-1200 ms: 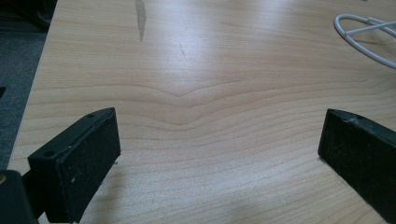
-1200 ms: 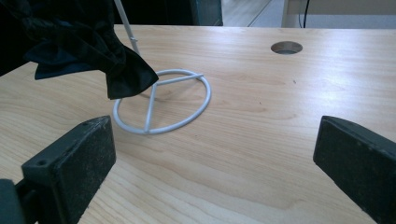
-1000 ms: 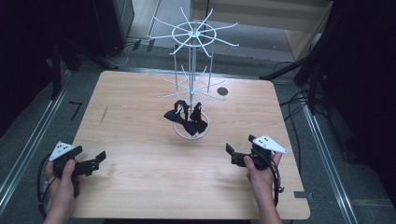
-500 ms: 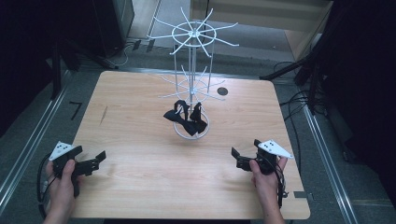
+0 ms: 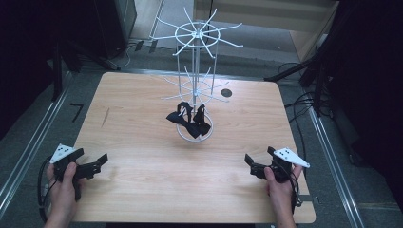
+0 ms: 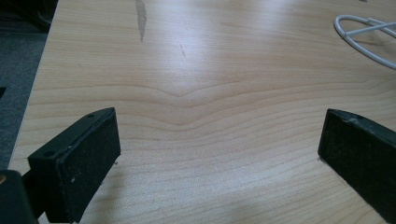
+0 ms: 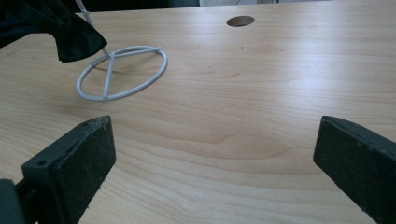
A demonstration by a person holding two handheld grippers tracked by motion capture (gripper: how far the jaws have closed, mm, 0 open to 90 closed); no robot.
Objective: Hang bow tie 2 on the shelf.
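My left gripper (image 5: 97, 163) and right gripper (image 5: 251, 164) rest jaws spread on the pale wooden table (image 5: 142, 142), near the white wire rack (image 5: 195, 85) holding black bow ties (image 5: 190, 121).

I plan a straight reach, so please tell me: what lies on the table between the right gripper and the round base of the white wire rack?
Only bare wooden table, as the right gripper view shows, between right gripper and ring base.

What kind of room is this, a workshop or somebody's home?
Probably a lab or test workspace, not a home: a bare wooden table framed by metal rails, loose cables on the floor, and a white wire display rack set up alone.
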